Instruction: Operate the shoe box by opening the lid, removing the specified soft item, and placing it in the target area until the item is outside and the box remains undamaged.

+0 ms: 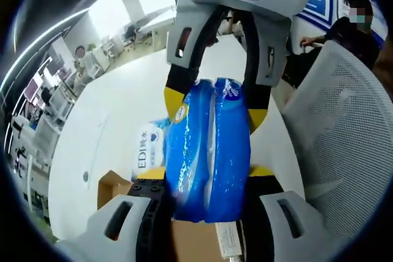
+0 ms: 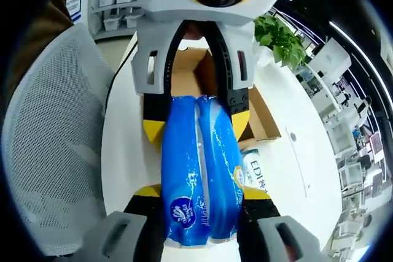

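Blue glossy plastic of the soft pack (image 1: 209, 151) is pinched at one end between the left gripper (image 1: 209, 179) jaws and at its 12 o'clock end by the right gripper (image 2: 199, 197), held above the white table (image 1: 116, 108). Beyond, an open cardboard box (image 2: 261, 111) is seen at 1 o'clock in the right gripper view, probably the shoe box, with a mesh chair (image 2: 55, 139) at 9 o'clock.

A blue soft pack (image 2: 201, 173) is squeezed at both ends: the right gripper (image 2: 198, 193) near us, the left gripper (image 2: 196, 124) at the far end. Behind the pack sits the open cardboard box (image 2: 261, 115), on the white table (image 2: 301, 145).
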The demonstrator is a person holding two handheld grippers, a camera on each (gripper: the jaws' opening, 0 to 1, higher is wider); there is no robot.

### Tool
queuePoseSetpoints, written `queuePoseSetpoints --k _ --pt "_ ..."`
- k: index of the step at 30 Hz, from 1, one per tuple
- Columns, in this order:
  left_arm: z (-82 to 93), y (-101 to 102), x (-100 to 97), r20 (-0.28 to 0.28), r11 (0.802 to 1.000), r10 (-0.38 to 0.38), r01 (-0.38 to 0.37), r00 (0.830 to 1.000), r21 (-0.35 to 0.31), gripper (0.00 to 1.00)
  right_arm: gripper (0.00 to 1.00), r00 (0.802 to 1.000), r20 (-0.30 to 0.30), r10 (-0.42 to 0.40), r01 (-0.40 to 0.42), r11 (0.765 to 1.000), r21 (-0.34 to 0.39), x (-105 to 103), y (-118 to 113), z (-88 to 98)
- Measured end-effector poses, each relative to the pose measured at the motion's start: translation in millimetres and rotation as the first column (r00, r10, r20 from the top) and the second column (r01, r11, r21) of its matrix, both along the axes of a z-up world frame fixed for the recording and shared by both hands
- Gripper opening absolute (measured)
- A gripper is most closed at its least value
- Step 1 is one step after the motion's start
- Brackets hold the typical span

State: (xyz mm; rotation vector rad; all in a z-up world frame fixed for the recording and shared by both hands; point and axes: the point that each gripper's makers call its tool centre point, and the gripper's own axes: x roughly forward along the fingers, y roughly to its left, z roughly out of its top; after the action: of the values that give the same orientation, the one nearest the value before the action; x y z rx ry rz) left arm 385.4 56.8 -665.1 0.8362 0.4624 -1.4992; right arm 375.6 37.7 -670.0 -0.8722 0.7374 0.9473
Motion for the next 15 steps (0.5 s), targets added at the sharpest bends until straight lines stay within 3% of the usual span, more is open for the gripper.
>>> queuePoseSetpoints --k 15 --pt "-6.4 -38 2.4 -0.053 0.998 0.045 -0.047 0.998 -0.043 0.44 0.42 0.997 -0.058 0.045 -0.047 0.998 -0.033 4 -40 -5.7"
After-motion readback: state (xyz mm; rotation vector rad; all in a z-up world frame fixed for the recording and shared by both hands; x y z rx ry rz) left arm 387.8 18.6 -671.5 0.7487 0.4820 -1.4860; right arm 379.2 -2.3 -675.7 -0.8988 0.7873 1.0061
